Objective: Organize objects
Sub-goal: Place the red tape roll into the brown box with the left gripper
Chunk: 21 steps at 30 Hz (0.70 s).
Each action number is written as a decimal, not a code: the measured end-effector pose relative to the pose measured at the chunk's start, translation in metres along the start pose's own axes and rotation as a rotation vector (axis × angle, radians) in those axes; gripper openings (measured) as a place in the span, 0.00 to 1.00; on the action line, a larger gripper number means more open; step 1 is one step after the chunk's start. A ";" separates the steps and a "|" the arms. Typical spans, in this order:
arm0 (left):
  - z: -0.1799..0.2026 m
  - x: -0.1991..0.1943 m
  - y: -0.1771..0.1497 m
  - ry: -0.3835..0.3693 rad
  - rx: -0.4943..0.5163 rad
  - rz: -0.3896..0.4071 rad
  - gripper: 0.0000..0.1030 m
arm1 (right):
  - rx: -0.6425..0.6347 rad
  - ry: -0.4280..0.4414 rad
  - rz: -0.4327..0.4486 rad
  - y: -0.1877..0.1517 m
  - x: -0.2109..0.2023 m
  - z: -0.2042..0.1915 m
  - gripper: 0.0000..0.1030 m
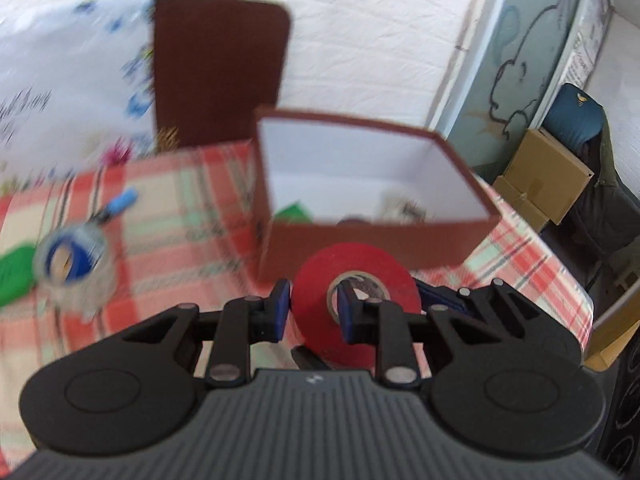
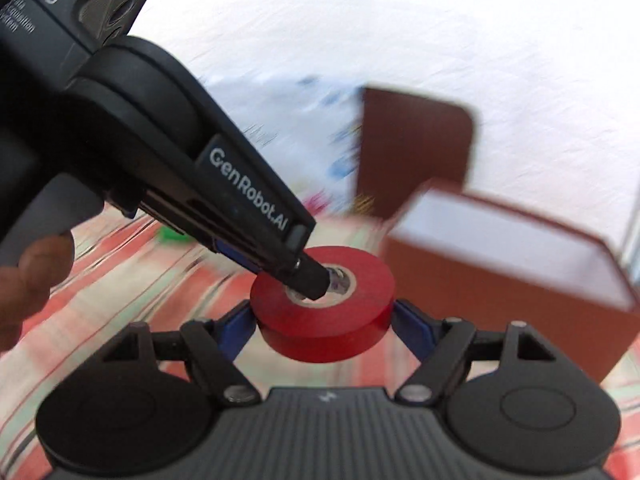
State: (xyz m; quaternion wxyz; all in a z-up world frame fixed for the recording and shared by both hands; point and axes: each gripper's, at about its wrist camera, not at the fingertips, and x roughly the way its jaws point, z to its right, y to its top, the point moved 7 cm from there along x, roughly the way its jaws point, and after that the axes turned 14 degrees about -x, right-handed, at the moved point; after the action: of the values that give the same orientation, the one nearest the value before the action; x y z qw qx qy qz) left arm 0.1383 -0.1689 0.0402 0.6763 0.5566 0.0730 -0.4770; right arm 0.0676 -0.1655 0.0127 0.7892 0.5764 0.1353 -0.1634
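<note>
A red tape roll (image 1: 356,276) hangs in the air just before an open brown box (image 1: 372,240) with a white inside. My left gripper (image 1: 314,306) is shut on the roll's wall, one blue pad in the core hole and one outside. In the right wrist view the left gripper (image 2: 316,280) comes in from the upper left, its tip in the core of the red tape roll (image 2: 324,320). My right gripper (image 2: 322,316) spans the roll from both sides, with its blue pads (image 2: 236,328) against the rim. The brown box (image 2: 500,300) stands just right of it.
On the plaid tablecloth (image 1: 180,240) at the left lie a clear tape roll with a blue core (image 1: 74,268), a blue marker (image 1: 120,202) and a green object (image 1: 14,276). The brown lid (image 1: 216,68) leans behind the box. Cardboard boxes (image 1: 548,176) stand beyond the table's right edge.
</note>
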 end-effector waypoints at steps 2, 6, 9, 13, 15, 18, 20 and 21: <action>0.021 0.018 0.016 -0.013 0.026 0.011 0.27 | 0.031 -0.044 0.009 0.003 0.009 0.030 0.74; 0.048 0.057 0.041 -0.015 0.050 0.013 0.27 | 0.066 -0.106 0.003 0.003 0.031 0.080 0.74; 0.059 0.083 0.052 0.004 0.064 0.010 0.27 | 0.104 -0.118 -0.010 -0.001 0.052 0.108 0.74; 0.061 0.112 0.061 0.038 0.043 -0.006 0.29 | 0.127 -0.134 -0.033 -0.010 0.081 0.129 0.75; 0.055 0.119 0.060 0.068 0.014 -0.017 0.30 | 0.135 -0.146 -0.066 -0.017 0.094 0.134 0.76; 0.046 0.112 0.056 0.067 0.008 -0.005 0.30 | 0.184 -0.156 -0.042 -0.023 0.088 0.137 0.77; 0.039 0.102 0.055 0.074 0.010 0.012 0.30 | 0.202 -0.172 -0.019 -0.024 0.077 0.136 0.77; 0.036 0.094 0.054 0.074 0.005 0.022 0.30 | 0.207 -0.178 -0.008 -0.024 0.072 0.135 0.77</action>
State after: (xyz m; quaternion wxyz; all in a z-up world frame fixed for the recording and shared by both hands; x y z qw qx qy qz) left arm 0.2126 -0.2554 0.0312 0.6768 0.5762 0.0905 -0.4491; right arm 0.1266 -0.3080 0.0031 0.7336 0.6375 0.0495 -0.2303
